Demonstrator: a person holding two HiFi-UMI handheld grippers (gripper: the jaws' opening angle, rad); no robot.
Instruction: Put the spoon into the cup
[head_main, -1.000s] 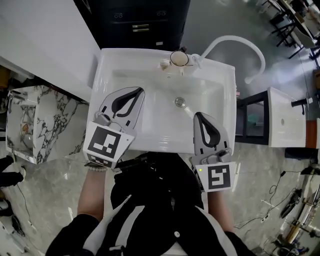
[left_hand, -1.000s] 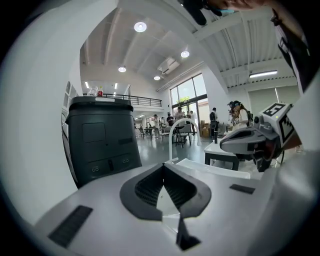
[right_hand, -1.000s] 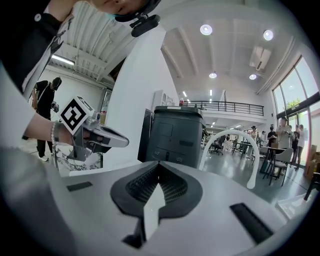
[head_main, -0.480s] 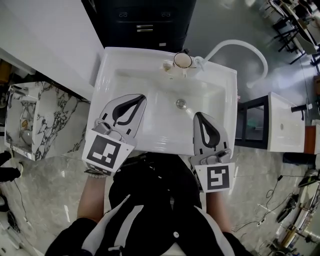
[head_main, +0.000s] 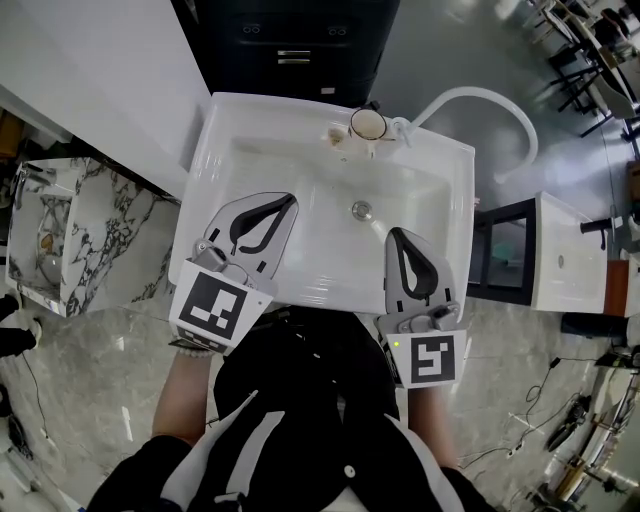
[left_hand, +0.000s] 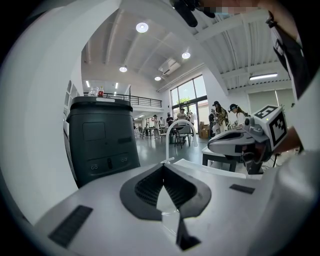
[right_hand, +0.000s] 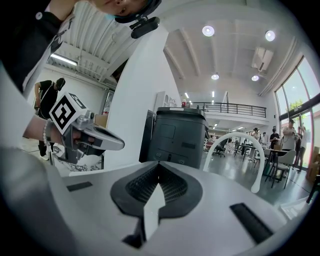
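Both claws pressed together, nothing between the pads: left claw (head_main: 285, 200), right claw (head_main: 395, 233). Their own views show the same, tips meeting with only background behind them.

Cup (head_main: 368, 123) stands upright, mouth up, on the back rim of the sink (head_main: 440, 150). Both claws hang over the sink bowl on my side of the cup, well apart from it. The left one is off to the cup's left and the right one nearly in line with it.

Spoon (head_main: 336, 135): a small pale thing just left of the cup on the same rim. It is probably the spoon, though it is too small here to be sure. Neither gripper view shows it.

Long axis and heading: not readable at this size. It looks to lie flat on the rim.

Handling, my judgement:
- Light, stiff and smooth.
- Likely to skid on the glazed rim if nudged.
- Lies low, so the pads must close across the handle's narrow width, about mid-handle.
- Bowl end should lead into the cup.
- The cup is light too, and a knock could tip it.
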